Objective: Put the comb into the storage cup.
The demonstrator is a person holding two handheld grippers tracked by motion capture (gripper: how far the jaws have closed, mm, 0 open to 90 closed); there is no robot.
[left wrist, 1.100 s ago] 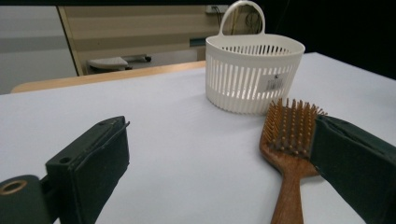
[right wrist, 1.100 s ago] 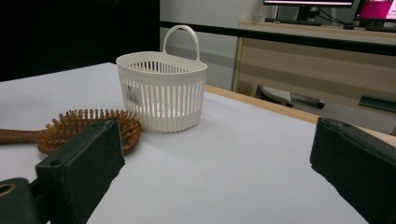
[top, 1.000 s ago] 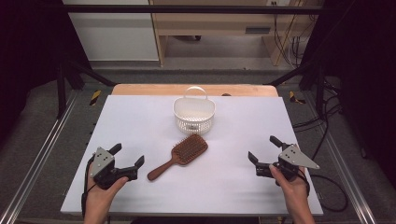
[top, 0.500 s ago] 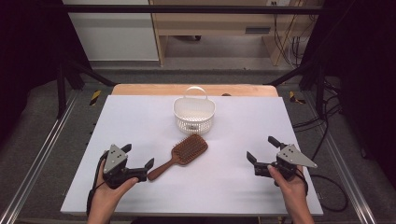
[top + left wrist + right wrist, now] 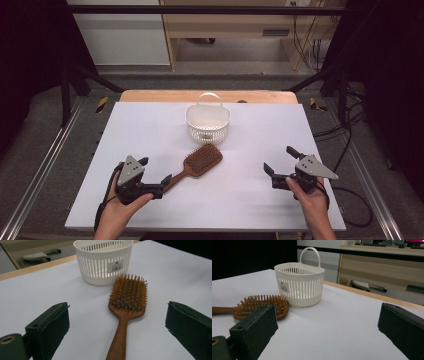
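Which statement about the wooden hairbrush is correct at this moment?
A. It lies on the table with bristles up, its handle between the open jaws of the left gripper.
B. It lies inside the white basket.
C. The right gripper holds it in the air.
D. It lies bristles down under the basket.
A: in the left gripper view the hairbrush lies bristles up on the table, in front of the basket, its handle running between the spread jaws of the left gripper.

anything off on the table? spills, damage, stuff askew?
Nothing stands out. The hairbrush lies flat, bristles up, at an angle in front of the upright white basket; no spills or visible damage.
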